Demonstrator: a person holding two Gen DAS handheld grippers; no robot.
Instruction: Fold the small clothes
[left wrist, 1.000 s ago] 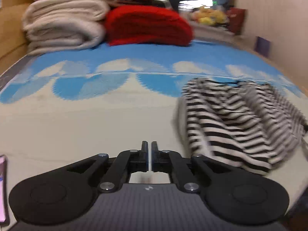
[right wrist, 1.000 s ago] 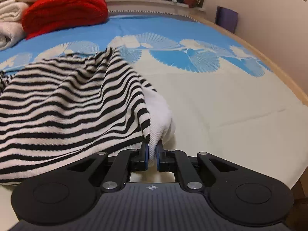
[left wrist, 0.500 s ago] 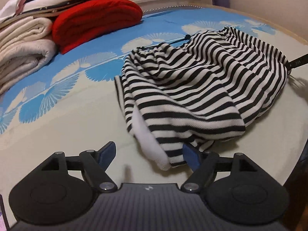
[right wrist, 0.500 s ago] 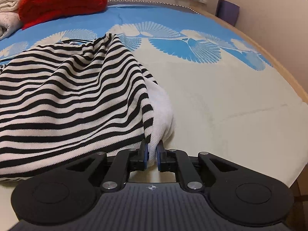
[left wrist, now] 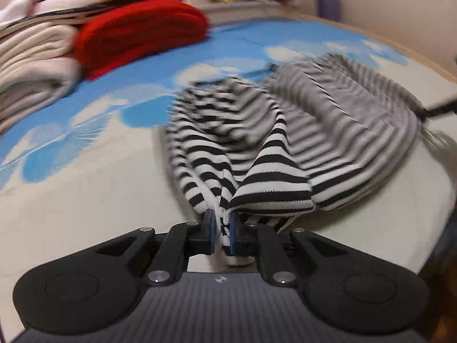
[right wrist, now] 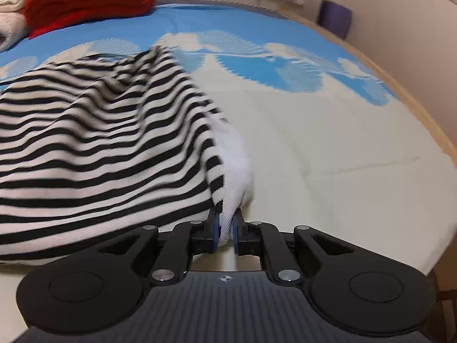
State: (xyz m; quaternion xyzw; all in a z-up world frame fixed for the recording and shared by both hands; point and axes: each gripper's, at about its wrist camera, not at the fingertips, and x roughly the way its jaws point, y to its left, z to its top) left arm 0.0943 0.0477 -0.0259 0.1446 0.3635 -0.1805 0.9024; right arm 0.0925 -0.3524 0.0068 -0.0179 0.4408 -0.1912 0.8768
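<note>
The left gripper (left wrist: 220, 230) is clenched on a bunched corner of the striped garment (left wrist: 257, 154), black-and-white cloth squeezed between its blue pads (left wrist: 209, 228) at the lower centre of the left view. From there the garment spreads up and to the right across the bed (left wrist: 85, 200); its far part at the right of the frame is blurred. The right gripper (right wrist: 225, 233) is likewise clenched on the garment (right wrist: 100, 148), nipping a white edge between its pads (right wrist: 216, 233) at the lower centre of the right view, with the striped cloth filling the left half of that frame. The bed cover is cream near the grippers and blue with white fan shapes farther up. At the upper left of both views lie a folded red blanket (left wrist: 140, 31) and beside it a stack of cream blankets (left wrist: 31, 65). A purple object (right wrist: 334, 18) stands by the wall at the upper right.
</note>
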